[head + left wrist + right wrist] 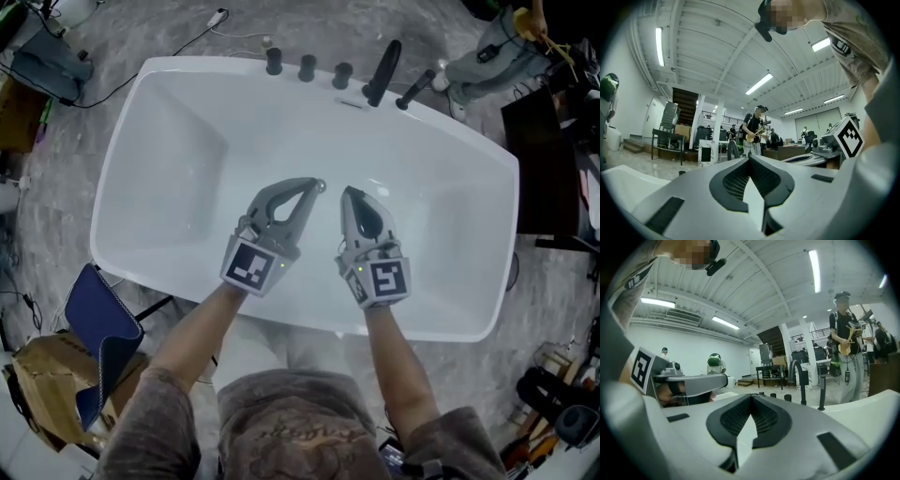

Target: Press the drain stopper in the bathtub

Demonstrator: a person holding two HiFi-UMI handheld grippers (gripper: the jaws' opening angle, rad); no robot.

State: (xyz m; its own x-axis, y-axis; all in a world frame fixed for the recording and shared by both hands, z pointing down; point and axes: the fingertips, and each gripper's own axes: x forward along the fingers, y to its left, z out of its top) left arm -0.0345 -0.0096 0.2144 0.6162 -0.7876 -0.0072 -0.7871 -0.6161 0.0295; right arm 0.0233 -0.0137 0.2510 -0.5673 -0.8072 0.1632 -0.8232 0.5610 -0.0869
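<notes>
A white bathtub (178,141) fills the head view. Both grippers hang over its middle, side by side and pointing toward the far rim. My left gripper (317,186) is shut, its tips meeting with nothing between them, as the left gripper view (750,159) also shows. My right gripper (348,192) is likewise shut and empty (751,397). A faint pale mark (378,191) lies on the tub floor just right of the right gripper's tip; I cannot tell whether it is the drain stopper. Both gripper views look level across the room, not down into the tub.
Black knobs (307,67), a black spout (382,72) and a handle (415,89) line the far rim; the spout (796,376) shows ahead of the right gripper. A blue seat (103,328) and cardboard box (37,375) stand left, a dark table (544,159) right. A person (757,129) stands beyond.
</notes>
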